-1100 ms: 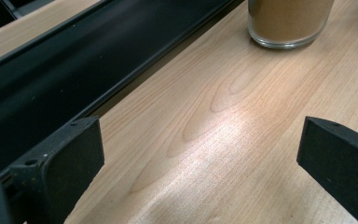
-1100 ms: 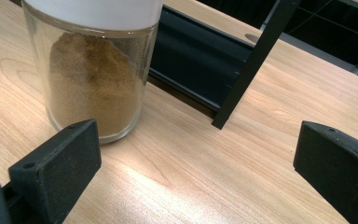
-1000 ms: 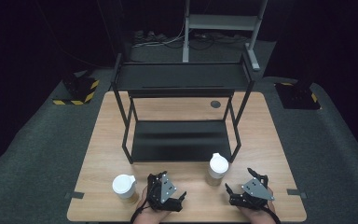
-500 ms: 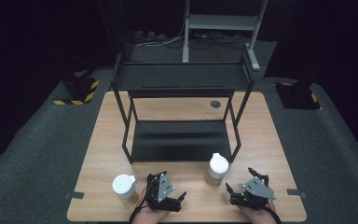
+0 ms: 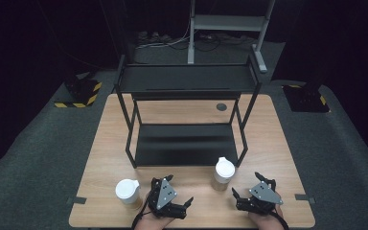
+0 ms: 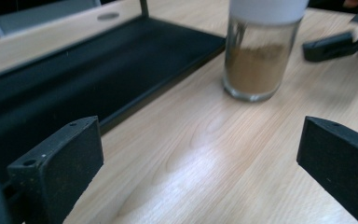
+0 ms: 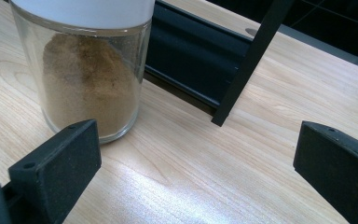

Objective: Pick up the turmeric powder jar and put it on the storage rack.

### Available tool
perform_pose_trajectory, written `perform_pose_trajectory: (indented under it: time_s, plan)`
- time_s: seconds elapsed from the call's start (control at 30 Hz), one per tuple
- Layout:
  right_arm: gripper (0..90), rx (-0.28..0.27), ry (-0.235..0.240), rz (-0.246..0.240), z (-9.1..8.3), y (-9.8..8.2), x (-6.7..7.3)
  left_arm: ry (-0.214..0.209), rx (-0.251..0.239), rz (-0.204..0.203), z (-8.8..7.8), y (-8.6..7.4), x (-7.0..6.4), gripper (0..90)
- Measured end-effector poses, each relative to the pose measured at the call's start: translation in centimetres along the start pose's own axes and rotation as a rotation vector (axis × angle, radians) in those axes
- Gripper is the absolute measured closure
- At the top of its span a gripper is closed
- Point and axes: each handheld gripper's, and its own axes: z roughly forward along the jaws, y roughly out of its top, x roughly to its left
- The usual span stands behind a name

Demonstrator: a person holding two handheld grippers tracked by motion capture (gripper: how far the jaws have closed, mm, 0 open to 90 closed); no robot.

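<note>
Wooden table point(image 5: 268, 143) bears a black rack point(image 5: 187, 115); both grippers gape empty; surrounding room seems dark.

Left hand-held gripper point(image 5: 178, 192) black, grey three-cornered top plate, right hand-held gripper point(image 5: 246, 190) alike, blocky matte jaws, small screw holes
</note>
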Motion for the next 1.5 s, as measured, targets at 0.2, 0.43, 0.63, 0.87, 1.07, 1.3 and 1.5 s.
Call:
perform_pose_trajectory:
  time_s: [0.2, 0.43, 0.63, 0.87, 1.07, 1.3, 1.5]
  plan:
    - [0.0, 0.0, 0.001, 0.003, 0.0, 0.0, 0.0, -0.012, -0.024, 0.015, -1.1, 0.8, -0.4, 0.5]
    - [0.0, -0.002, 0.003, 0.009, 0.0, -0.1, -0.1, -0.022, -0.062, 0.023, -2.2, 1.4, -0.6, 0.5]
    - [0.0, -0.003, 0.004, 0.007, 0.0, -0.1, -0.1, -0.025, -0.081, 0.025, -3.1, 1.8, -0.6, 0.5]
    - [0.0, -0.003, 0.002, 0.006, 0.0, -0.1, -0.1, -0.024, -0.107, 0.022, -4.2, 1.9, -0.2, 0.4]
    - [0.0, -0.004, 0.002, 0.006, 0.0, -0.1, -0.1, -0.011, -0.124, 0.019, -5.1, 1.9, 0.0, 0.4]
    - [0.0, -0.003, 0.002, 0.006, 0.0, -0.1, -0.1, 0.008, -0.132, 0.014, -6.4, 1.8, 0.5, 0.5]
    - [0.0, -0.003, 0.001, 0.007, 0.0, -0.1, -0.1, 0.045, -0.137, 0.01, -7.7, 1.4, 1.0, 0.4]
